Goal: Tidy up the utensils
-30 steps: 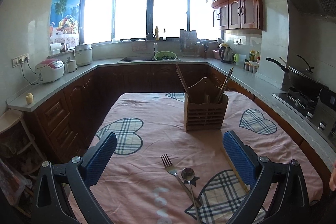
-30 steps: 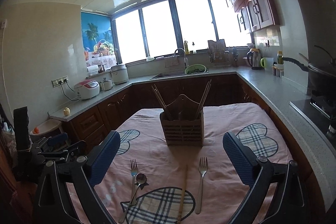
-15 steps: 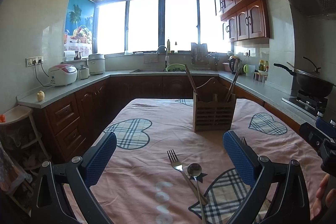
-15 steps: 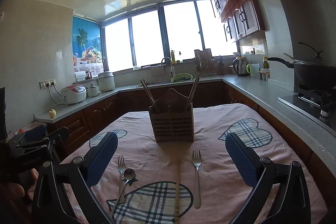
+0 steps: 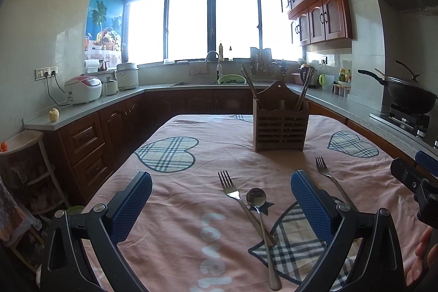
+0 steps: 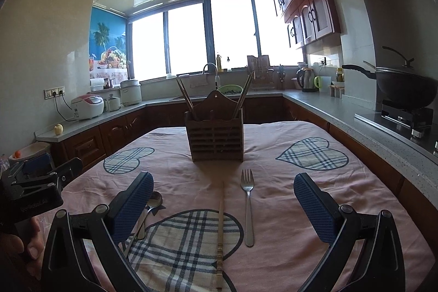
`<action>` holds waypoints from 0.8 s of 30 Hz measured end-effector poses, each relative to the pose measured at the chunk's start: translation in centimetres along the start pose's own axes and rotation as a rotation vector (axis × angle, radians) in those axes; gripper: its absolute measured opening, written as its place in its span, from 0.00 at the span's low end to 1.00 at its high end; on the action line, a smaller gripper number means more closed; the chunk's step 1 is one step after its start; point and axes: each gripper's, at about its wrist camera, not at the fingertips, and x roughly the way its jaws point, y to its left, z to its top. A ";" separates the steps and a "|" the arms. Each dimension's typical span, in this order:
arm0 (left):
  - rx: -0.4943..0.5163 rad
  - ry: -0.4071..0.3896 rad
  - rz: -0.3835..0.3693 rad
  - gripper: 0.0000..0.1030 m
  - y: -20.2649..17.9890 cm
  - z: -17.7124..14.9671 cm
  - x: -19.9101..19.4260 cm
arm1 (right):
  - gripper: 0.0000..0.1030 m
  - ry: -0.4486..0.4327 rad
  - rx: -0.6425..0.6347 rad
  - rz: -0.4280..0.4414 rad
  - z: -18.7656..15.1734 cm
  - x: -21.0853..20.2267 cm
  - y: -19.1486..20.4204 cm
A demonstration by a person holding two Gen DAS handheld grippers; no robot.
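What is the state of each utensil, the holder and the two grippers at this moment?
Left gripper: open, empty, above the table.
Right gripper: open, empty.
Wooden holder: upright, with chopsticks leaning inside.
Left fork: flat on the cloth, beside the spoon.
Spoon: flat on the cloth.
Right fork: flat on the cloth.
Single chopstick: flat on the cloth.

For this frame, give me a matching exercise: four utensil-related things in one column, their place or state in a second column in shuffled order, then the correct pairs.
Column 1
1. wooden utensil holder
2. single chopstick
3. spoon
4. both grippers (left, right)

Column 2
A. lying flat, just left of the lone fork
B. open, holding nothing
C. standing upright mid-table with chopsticks sticking out
D. lying against another fork, handles crossing

Pairs: 1-C, 2-A, 3-D, 4-B
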 end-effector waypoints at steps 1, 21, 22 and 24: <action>0.003 -0.001 0.003 0.99 -0.1 0.0 -0.2 | 1.00 0.004 0.003 0.000 -0.1 0.0 -0.1; 0.004 -0.024 -0.010 0.99 -0.5 -1.1 -2.3 | 1.00 -0.017 0.014 0.001 -1.2 -1.0 -0.3; 0.001 -0.023 -0.009 0.99 -0.4 -1.1 -2.3 | 1.00 -0.014 0.015 0.002 -1.2 -1.0 -0.3; -0.002 -0.018 -0.009 0.99 -0.3 -1.0 -2.2 | 1.00 -0.011 0.014 0.004 -1.3 -0.9 -0.3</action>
